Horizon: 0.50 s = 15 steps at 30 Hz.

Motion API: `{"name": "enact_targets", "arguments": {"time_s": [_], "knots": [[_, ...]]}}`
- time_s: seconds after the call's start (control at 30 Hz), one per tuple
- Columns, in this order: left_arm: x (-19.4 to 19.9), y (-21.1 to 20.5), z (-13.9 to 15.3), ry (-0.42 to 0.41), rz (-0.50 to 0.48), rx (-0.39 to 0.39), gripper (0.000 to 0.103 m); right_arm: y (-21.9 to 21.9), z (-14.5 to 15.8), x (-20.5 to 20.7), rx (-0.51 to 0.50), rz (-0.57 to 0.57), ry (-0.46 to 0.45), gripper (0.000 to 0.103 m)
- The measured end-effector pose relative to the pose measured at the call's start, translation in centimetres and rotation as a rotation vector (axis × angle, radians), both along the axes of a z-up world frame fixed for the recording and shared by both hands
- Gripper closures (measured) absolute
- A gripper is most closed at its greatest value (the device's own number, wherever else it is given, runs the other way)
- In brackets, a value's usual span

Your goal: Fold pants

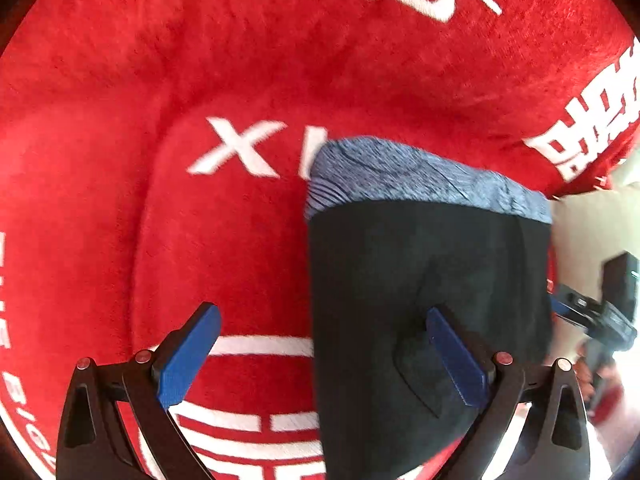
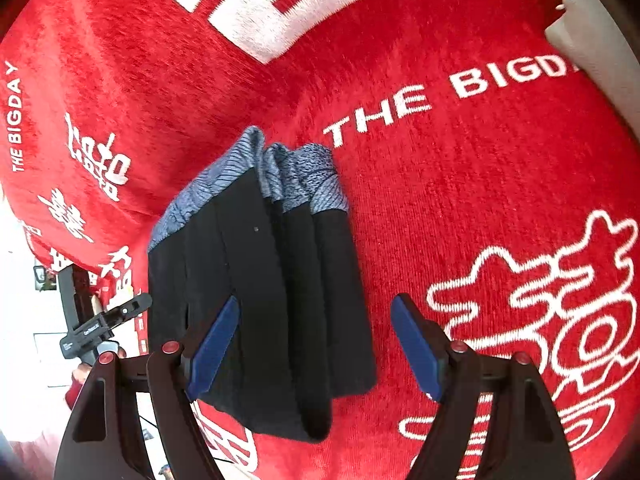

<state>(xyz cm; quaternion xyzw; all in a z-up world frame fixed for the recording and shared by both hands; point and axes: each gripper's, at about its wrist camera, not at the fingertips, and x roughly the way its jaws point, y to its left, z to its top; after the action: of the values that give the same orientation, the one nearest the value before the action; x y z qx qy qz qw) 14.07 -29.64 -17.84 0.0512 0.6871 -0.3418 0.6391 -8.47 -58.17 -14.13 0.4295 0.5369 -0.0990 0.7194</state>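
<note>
While both sets of jaws stand spread wide with nothing between the pads, the pants [image 1: 428, 300] lie folded into a thick black bundle on the red blanket [image 1: 140, 80]. Seen from the left wrist, the left gripper [image 1: 320, 356] hovers above the cloth pointing forward, its left pad over bare red plush and its right pad over the near part of the bundle, though whether it touches is unclear. Beyond the pads the bundle runs away to a blue-grey patterned waistband [image 1: 416, 172] at its far end. Seen from the right wrist, the right gripper [image 2: 316, 344] straddles the bundle's right edge, its left pad over the black folds and its right pad over red cloth. Farther on, the layered waistband lies short of white lettering [image 2: 452, 96].
</note>
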Motion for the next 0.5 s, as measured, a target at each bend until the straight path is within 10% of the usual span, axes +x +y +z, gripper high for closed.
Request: {"name": "enact_targets", "arguments": {"time_s": [0.5], "knots": [[0.2,-2.3,-2.6,0.161,-0.081,-0.090,0.000,-0.8,-3.6,2.9,0.201,0.165,-0.066,0.021]]}}
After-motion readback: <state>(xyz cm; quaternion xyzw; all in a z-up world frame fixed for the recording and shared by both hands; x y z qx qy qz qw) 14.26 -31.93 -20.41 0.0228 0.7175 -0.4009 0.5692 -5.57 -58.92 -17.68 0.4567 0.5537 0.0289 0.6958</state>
